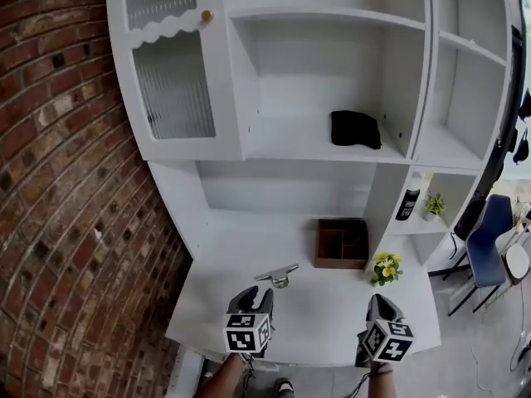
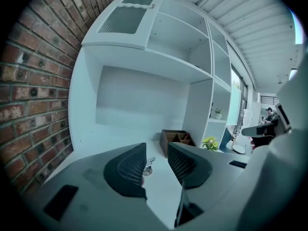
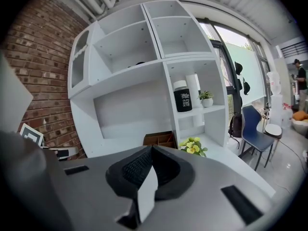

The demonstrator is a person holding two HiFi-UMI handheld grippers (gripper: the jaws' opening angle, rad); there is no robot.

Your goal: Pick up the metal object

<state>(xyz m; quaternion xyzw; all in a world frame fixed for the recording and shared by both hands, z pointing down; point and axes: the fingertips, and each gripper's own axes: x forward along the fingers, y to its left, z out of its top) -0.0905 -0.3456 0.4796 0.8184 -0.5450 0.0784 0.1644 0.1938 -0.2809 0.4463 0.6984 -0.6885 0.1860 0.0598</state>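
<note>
The metal object (image 1: 278,274) on the counter (image 1: 325,307) looks rigid and slick; grip across its bar. Left gripper (image 1: 253,293) jaws gape empty, right gripper (image 1: 381,299) jaws are pressed together.

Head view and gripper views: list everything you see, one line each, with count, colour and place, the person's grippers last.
metal object: one, silver, on the white desk, just ahead of the left gripper
compartment box: one, brown, back of the desk
flowers: one bunch, yellow, right of the box
canister: one, black, low right-hand shelf
potted plant: one, green, beside the canister
bundle: one, black, middle shelf
brick wall: one, red-brown, left side
chair: one, blue, far right
left gripper: one, dark jaws apart, empty
right gripper: one, dark jaws together, empty
</note>
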